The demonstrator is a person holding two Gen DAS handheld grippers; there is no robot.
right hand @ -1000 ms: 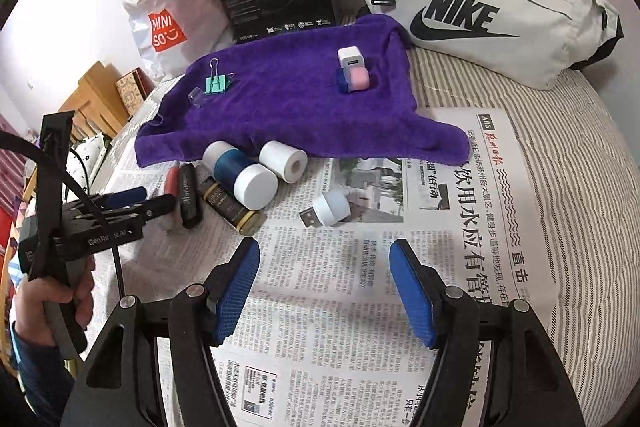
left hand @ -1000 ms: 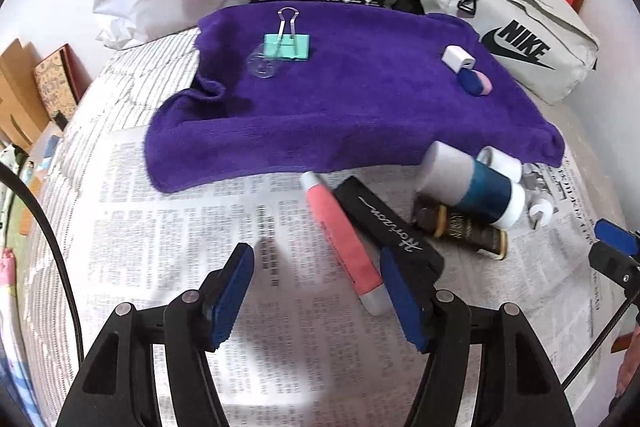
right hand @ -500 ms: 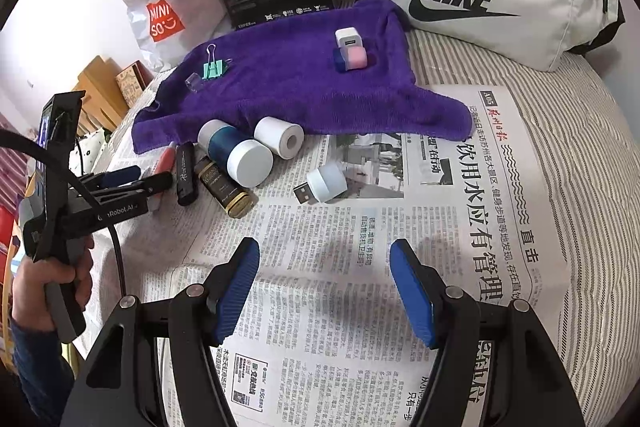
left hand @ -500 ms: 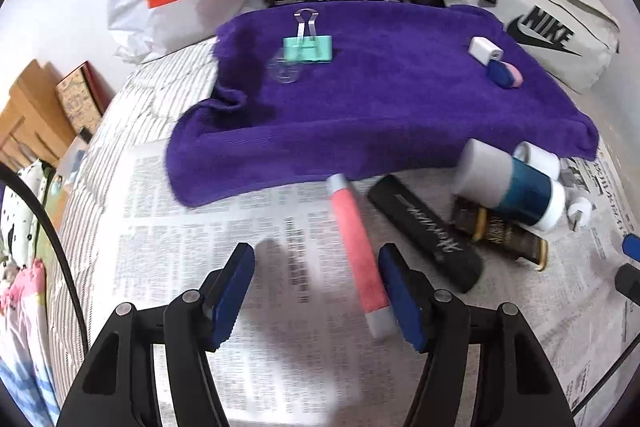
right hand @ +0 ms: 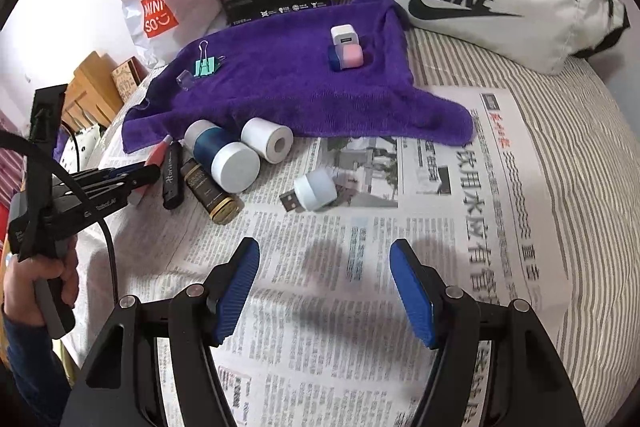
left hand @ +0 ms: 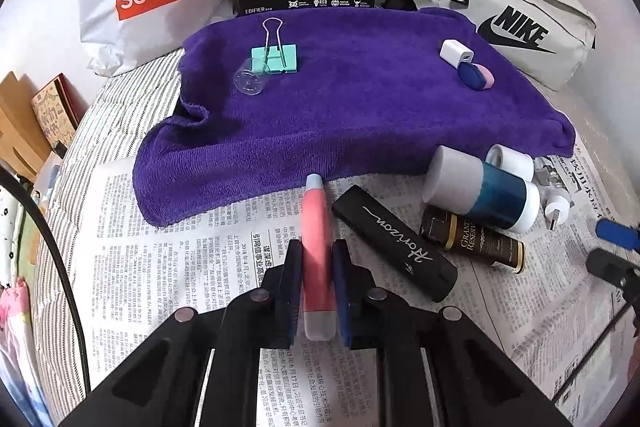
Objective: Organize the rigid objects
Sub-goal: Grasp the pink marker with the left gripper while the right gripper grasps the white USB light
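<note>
left gripper (left hand: 317, 283) is clamped on the pink tube (left hand: 316, 227), lying on the newspaper (left hand: 180, 267) just below the purple towel (left hand: 340, 107); prob headed onto the towel w/ the clip (left hand: 276, 57); right gripper (right hand: 324, 291) jaws apart, nothing between, waiting near the towel's front edge.

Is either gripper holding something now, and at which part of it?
The left gripper grips the pink tube near its pale lower end. The right gripper holds nothing.
</note>
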